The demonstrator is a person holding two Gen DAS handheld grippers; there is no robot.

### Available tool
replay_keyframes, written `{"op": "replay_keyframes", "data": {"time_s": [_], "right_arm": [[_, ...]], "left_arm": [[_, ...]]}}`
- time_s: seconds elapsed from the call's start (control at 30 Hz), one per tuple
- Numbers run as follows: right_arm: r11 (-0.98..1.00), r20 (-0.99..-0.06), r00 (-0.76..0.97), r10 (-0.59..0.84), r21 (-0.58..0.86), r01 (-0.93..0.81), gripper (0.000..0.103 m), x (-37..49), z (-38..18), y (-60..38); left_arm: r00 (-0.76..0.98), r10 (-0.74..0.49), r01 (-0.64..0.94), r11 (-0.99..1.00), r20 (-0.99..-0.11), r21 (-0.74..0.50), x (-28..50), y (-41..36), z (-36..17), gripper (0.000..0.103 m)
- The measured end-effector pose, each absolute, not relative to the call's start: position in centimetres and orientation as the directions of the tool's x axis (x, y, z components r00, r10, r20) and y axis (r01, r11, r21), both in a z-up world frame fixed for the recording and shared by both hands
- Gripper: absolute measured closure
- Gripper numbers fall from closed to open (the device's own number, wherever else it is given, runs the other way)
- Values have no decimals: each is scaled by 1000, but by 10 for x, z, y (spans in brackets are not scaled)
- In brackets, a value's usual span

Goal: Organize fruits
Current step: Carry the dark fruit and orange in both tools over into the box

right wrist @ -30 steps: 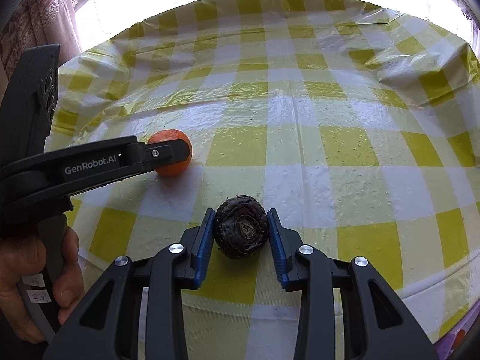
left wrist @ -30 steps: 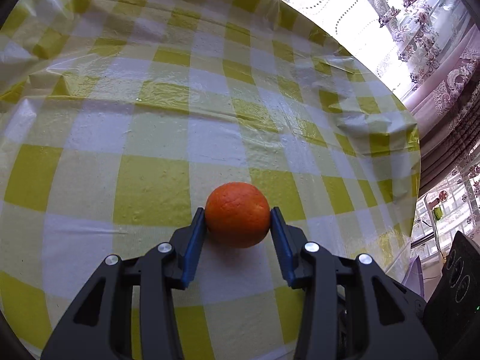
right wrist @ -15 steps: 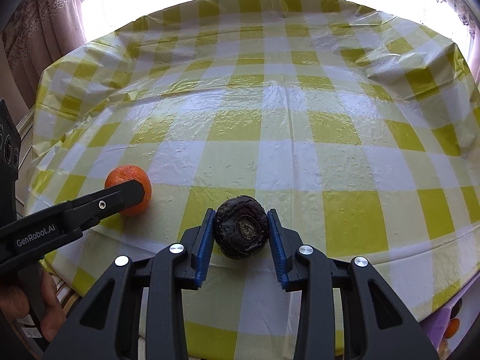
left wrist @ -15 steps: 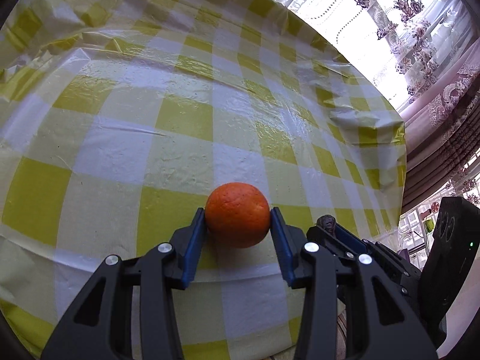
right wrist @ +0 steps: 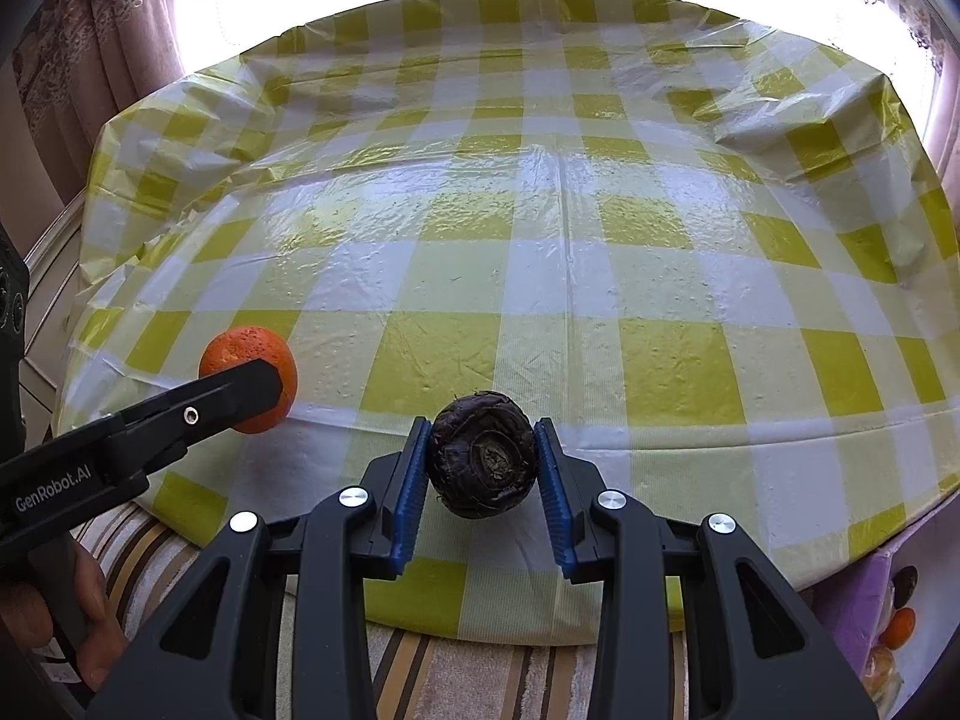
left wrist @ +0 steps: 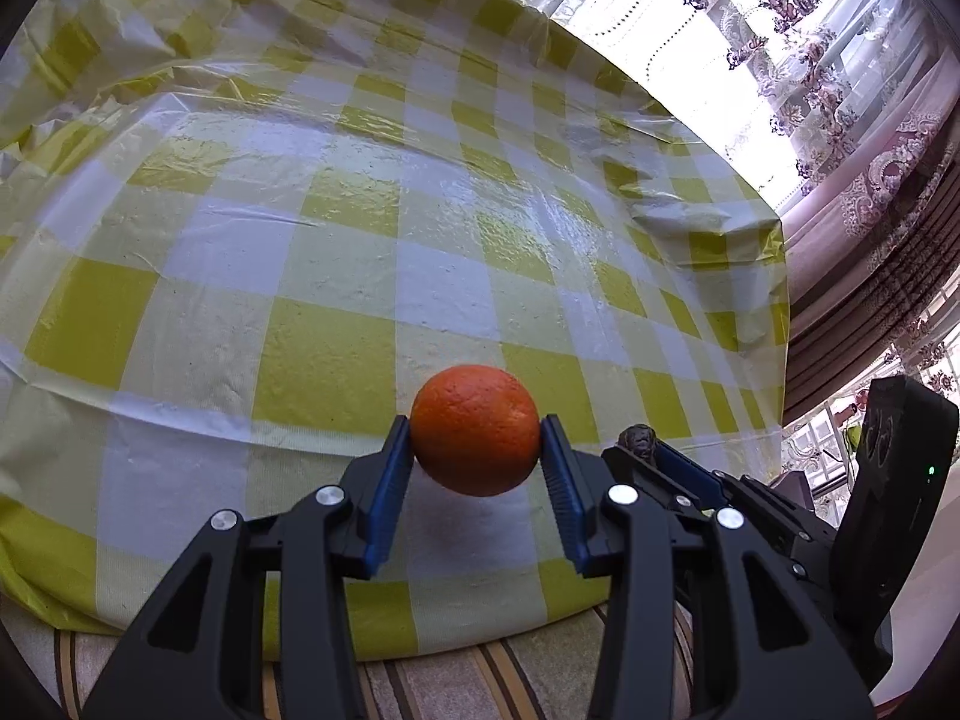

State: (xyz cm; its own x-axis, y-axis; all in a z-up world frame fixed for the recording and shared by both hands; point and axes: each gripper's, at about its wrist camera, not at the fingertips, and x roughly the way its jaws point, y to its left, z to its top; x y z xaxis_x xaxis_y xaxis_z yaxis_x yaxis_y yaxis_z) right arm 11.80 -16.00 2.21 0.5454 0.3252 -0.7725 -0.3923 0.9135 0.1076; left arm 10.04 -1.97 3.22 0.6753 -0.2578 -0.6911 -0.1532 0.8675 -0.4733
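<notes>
My left gripper [left wrist: 476, 450] is shut on an orange [left wrist: 475, 429] and holds it in the air over the near edge of the yellow-and-white checked table [left wrist: 336, 228]. My right gripper [right wrist: 483, 459] is shut on a dark, wrinkled round fruit [right wrist: 483, 453], also lifted above the table's near edge [right wrist: 660, 300]. In the right wrist view the left gripper with the orange [right wrist: 252, 372] is at the left. In the left wrist view the dark fruit [left wrist: 641, 440] shows just right of the orange.
A striped rug [right wrist: 468, 678] lies below the table's front edge. Curtains [left wrist: 870, 192] and a bright window stand behind the table. A purple box with fruits [right wrist: 894, 624] is at the lower right in the right wrist view.
Both grippers have lifted and pulled back towards the table's near edge, each still holding its fruit. The rug and table edge have come into view.
</notes>
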Motion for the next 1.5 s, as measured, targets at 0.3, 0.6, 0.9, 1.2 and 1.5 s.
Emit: {"op": "replay_keyframes", "data": {"time_s": [0.3, 0.6, 0.9, 1.2, 1.5], "right_arm": [[917, -775, 546, 317, 102, -387, 68, 100, 23, -170], [915, -769, 554, 319, 96, -393, 68, 82, 25, -177], [915, -756, 569, 323, 97, -391, 68, 66, 32, -189], [919, -733, 597, 325, 96, -382, 68, 53, 42, -207], [926, -715, 621, 322, 102, -362, 68, 45, 50, -229]], "left_arm": [[675, -259, -146, 871, -691, -469, 84, -32, 35, 60], [683, -247, -142, 878, -688, -457, 72, -40, 38, 60], [689, -230, -139, 889, -687, -437, 63, -52, 43, 60], [691, -229, -115, 902, -685, -417, 55, -73, 50, 60], [686, -234, -83, 916, -689, -394, 49, -95, 55, 60]]}}
